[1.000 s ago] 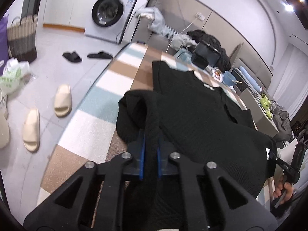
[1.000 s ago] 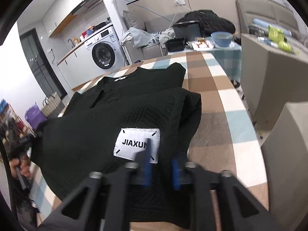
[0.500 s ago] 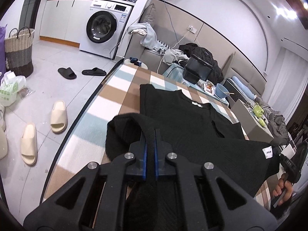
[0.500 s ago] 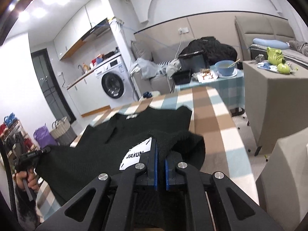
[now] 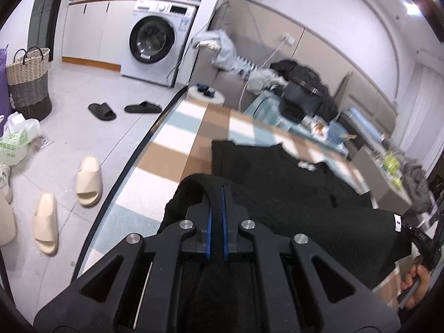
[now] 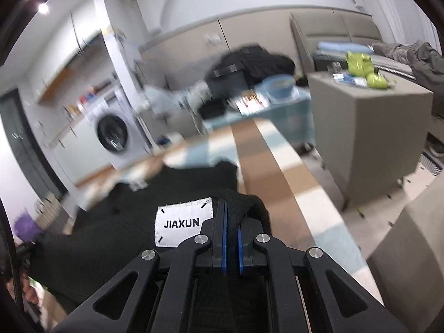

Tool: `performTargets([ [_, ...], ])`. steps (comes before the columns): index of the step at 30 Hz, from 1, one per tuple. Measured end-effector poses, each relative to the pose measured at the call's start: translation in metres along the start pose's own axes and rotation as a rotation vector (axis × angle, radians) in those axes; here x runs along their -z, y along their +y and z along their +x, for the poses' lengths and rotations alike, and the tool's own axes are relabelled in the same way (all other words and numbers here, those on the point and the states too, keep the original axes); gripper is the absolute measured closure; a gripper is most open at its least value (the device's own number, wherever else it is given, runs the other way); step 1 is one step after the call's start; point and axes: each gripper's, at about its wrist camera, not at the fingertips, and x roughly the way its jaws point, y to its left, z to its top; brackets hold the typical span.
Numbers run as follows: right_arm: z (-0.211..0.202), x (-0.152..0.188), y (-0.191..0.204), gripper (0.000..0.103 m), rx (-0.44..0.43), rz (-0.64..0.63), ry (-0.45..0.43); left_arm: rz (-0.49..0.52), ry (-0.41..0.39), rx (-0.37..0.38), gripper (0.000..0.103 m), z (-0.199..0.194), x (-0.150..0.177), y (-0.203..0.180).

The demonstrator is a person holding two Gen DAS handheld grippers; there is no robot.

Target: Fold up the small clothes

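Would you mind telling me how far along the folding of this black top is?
Done: the black top is spread on the checked table. In hand: the left gripper and right gripper each pinch a near corner, lifted off the table. Left: no fold laid yet; the far half lies flat.

Bare tablecloth flanks the garment both sides.

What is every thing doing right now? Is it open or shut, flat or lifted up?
left gripper: shut on the black garment's hem
right gripper: shut on the hem beside the JIAXUN label
black garment: far part flat on the checked tablecloth, near edge lifted
washing machine: door shut
beige slippers: lying on the floor
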Motion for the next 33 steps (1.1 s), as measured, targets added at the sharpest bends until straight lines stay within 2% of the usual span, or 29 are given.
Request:
performTargets([
  [2,0.009,0.005,0.002,0.089,0.006,-0.019,0.072,0.015,0.03,-0.018,0.1,0.008,0.005,-0.002],
  [4,0.008,0.007,-0.002,0.074,-0.049,-0.009,0.104,0.023,0.063,-0.019,0.099,0.012,0.012,-0.001],
  [5,0.005,0.01,-0.005,0.059,-0.072,-0.004,0.109,0.028,0.077,-0.016,0.097,0.013,0.015,0.0],
  [6,0.0,0.012,-0.009,0.049,-0.081,-0.001,0.115,0.032,0.093,-0.018,0.093,0.013,0.02,0.001],
  [7,-0.003,0.014,-0.011,0.046,-0.087,0.0,0.12,0.03,0.103,-0.018,0.084,0.012,0.023,0.002],
  [9,-0.013,0.022,-0.019,0.039,-0.119,0.003,0.151,0.014,0.118,-0.013,0.06,0.01,0.033,0.006],
  [11,-0.019,0.033,-0.026,0.034,-0.154,0.026,0.195,-0.003,0.139,-0.004,0.055,0.007,0.043,0.008],
  [13,-0.023,0.043,-0.034,0.034,-0.185,0.054,0.232,0.001,0.163,0.002,0.054,0.001,0.054,0.008],
  [17,-0.025,0.056,-0.044,0.034,-0.215,0.106,0.266,0.046,0.177,0.013,0.047,-0.009,0.068,0.0],
  [21,-0.013,0.063,-0.038,0.034,-0.253,0.129,0.316,0.084,0.192,-0.004,0.044,-0.005,0.074,-0.011],
  [23,-0.006,0.063,-0.027,0.034,-0.271,0.096,0.329,0.08,0.202,-0.007,0.044,-0.001,0.074,-0.013],
  [28,0.004,0.062,-0.004,0.035,-0.234,0.01,0.32,0.079,0.216,0.0,0.048,0.004,0.075,-0.013],
  [29,0.005,0.063,0.0,0.038,-0.227,-0.007,0.318,0.082,0.216,0.004,0.052,0.004,0.075,-0.013],
  [30,0.006,0.064,0.004,0.044,-0.207,-0.035,0.314,0.091,0.215,0.006,0.053,0.005,0.076,-0.014],
  [33,0.006,0.069,0.015,0.054,-0.185,-0.109,0.312,0.128,0.214,-0.012,0.058,0.005,0.077,-0.019],
])
